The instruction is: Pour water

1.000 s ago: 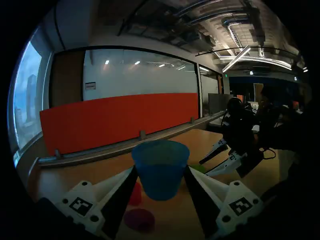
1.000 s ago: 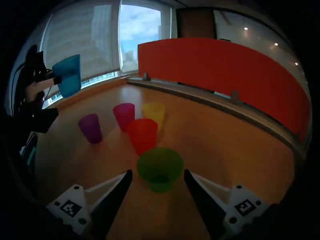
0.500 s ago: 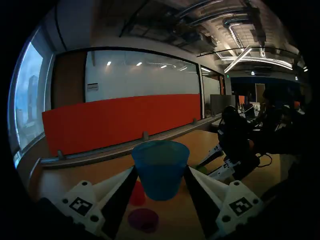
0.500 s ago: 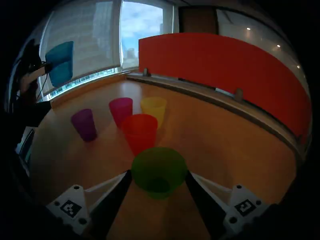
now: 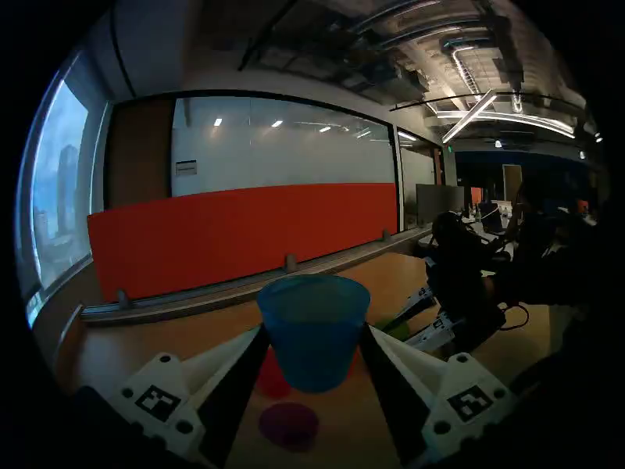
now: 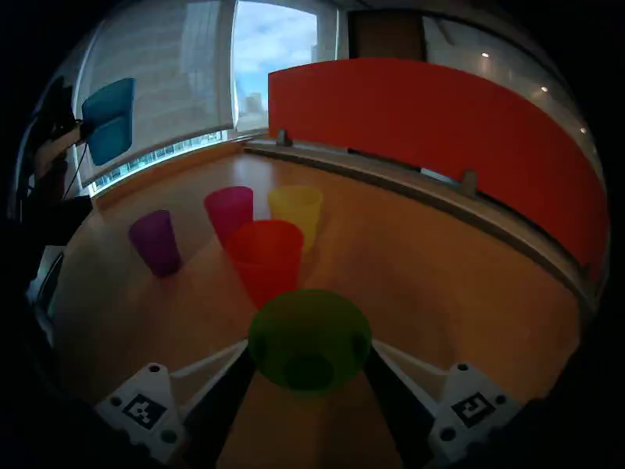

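1. Holding the blue cup (image 5: 314, 348) in the left gripper (image 5: 312, 332). Fingers narrowed onto both its sides, upright, raised well above the desk (image 5: 195, 336). Can't make out any water inside, tbh.
2. Reaching with the right gripper (image 6: 309, 353) around the green cup (image 6: 309, 332), well short of the desk's far edge. Fingers narrow on either side of it. Can't tell whether actually squeezing, with the tips hidden behind the rim.
3. Looks like the pick-up step, with no pouring yet.
4. Next, probably: firm up the hold on green, bring blue over its mouth, then tip slowly. Calls for lining up rim over rim and steering clear of the red cup (image 6: 266, 258) just behind green. Also the yellow cup (image 6: 295, 211), pink cup (image 6: 230, 211) and purple cup (image 6: 155, 241) farther toward the desk's middle.
5. Versus a second back: closed in on green, then sitting ahead of the fingertips with gaps, now filling the space between them. Blue carried higher and farther left in the right gripper view, hardly shifted in the left gripper view.
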The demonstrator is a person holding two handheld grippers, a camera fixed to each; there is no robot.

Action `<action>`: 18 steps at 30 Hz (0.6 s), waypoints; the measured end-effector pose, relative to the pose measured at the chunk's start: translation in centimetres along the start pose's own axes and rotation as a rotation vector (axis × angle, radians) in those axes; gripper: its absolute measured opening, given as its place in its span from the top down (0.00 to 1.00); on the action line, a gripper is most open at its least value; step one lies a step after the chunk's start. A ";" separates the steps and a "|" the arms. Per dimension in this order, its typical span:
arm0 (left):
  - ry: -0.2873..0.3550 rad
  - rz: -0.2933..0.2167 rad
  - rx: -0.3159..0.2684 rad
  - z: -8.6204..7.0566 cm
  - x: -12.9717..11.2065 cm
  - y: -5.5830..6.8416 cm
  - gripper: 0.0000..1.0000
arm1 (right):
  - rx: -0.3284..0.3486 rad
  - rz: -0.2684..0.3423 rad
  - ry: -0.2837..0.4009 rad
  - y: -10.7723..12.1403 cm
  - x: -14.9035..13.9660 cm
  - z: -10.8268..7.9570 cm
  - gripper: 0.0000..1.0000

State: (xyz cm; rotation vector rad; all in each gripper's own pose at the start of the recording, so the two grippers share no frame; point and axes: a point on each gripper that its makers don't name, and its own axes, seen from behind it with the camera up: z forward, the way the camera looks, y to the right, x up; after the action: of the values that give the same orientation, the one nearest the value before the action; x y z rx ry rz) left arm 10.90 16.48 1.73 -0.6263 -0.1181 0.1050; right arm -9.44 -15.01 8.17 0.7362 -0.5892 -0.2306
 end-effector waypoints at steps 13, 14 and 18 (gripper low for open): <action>0.007 -0.005 0.001 -0.4 0.0 -0.8 0.19 | 0.020 -0.010 0.096 -1.4 4.1 -2.5 0.09; 0.008 -0.007 0.001 -0.4 -0.1 -0.9 0.19 | 0.025 -0.013 0.105 -1.6 4.5 -2.8 0.09; 0.013 -0.016 0.004 -0.5 -0.2 -1.2 0.19 | 0.038 -0.035 0.144 -2.7 6.2 -3.9 0.09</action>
State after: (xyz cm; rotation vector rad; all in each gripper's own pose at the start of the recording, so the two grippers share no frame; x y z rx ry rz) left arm 10.87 15.22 2.02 -0.6218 -0.1107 0.0853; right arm -2.06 -17.24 6.61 0.7933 -0.4453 -0.1972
